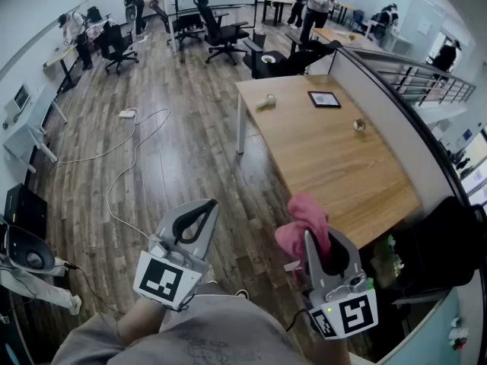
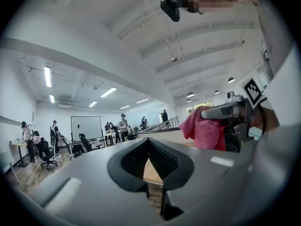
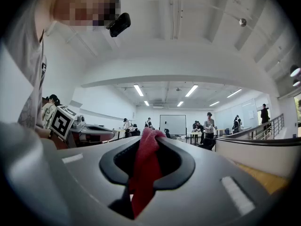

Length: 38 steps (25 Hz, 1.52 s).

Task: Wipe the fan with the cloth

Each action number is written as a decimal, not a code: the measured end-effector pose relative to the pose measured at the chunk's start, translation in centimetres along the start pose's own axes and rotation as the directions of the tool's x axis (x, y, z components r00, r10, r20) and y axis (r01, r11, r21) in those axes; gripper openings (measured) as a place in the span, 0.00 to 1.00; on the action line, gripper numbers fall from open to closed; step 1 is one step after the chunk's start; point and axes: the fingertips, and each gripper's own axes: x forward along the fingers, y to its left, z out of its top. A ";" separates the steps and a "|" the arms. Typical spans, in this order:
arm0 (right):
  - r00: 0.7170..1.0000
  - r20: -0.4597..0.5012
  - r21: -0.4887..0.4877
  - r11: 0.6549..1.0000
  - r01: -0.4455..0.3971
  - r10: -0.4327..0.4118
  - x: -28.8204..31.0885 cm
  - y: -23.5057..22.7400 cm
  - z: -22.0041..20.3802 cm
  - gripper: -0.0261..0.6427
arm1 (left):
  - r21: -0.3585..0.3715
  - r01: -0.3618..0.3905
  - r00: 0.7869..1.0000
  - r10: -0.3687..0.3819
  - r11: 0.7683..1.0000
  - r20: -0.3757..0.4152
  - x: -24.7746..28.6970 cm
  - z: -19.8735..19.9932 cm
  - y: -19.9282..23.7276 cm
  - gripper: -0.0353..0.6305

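My right gripper (image 1: 310,240) is shut on a pink cloth (image 1: 303,225), which bunches up above its jaws and hangs down between them in the right gripper view (image 3: 143,171). My left gripper (image 1: 207,206) is level beside it on the left, jaws shut with nothing between them (image 2: 149,144). The left gripper view also shows the cloth (image 2: 205,130) in the right gripper off to its right. A white round device with a dark centre (image 1: 27,254) stands at the lower left edge of the head view; it may be the fan, and both grippers are well away from it.
A long wooden table (image 1: 335,166) with a tablet (image 1: 324,99) and small items stands ahead on the right, against a grey partition (image 1: 396,109). A white cable (image 1: 125,166) and power strip (image 1: 126,114) lie on the wood floor. Office chairs (image 1: 221,33) and people are farther back.
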 end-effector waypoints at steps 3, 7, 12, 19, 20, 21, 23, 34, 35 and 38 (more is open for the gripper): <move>1.000 -0.009 0.004 1.000 -0.003 0.003 0.1 0.1 -0.3 0.15 | 0.005 0.005 1.000 -0.005 1.000 -0.005 0.1 0.0 -0.1 0.06; 1.000 -0.012 0.012 1.000 -0.015 0.015 -0.3 -0.2 -0.5 0.15 | 0.006 0.008 1.000 -0.008 1.000 -0.007 0.3 0.1 -0.8 0.06; 0.999 -0.025 0.014 1.000 -0.028 0.028 -0.4 -0.7 -1.5 0.15 | 0.010 0.006 1.000 -0.006 1.000 -0.012 0.7 -0.2 -1.1 0.06; 0.998 -0.035 0.026 0.999 -0.047 0.048 -0.1 -0.4 -2.0 0.15 | -0.022 0.017 1.000 -0.017 1.000 0.025 -0.2 0.2 -1.3 0.06; 0.998 -0.038 0.026 0.998 -0.054 0.055 0.1 -0.3 -2.0 0.15 | -0.017 0.036 0.999 -0.035 0.999 0.028 -0.2 0.3 -1.5 0.09; 0.997 -0.042 0.025 0.998 -0.057 0.058 0.3 -0.3 -2.1 0.15 | -0.014 0.052 0.998 -0.051 0.999 0.025 -0.2 0.3 -1.7 0.19; 0.997 -0.048 0.027 0.998 -0.054 0.056 0.8 -0.5 -2.3 0.15 | -0.018 0.057 0.998 -0.057 0.998 0.014 0.0 0.0 -1.5 0.39; 0.996 -0.073 0.023 0.998 -0.056 0.057 5.3 -2.1 -3.9 0.15 | -0.027 -0.002 1.000 0.002 1.000 0.016 3.4 -1.4 3.0 0.38; 0.996 -0.075 0.022 0.998 -0.056 0.057 5.9 -2.5 -3.9 0.15 | -0.025 -0.006 1.000 0.007 1.000 0.013 4.1 -1.5 3.6 0.38; 0.995 -0.086 0.028 0.998 -0.051 0.053 8.3 -3.8 -4.1 0.15 | -0.021 -0.015 1.000 0.015 1.000 0.003 6.4 -1.6 5.8 0.38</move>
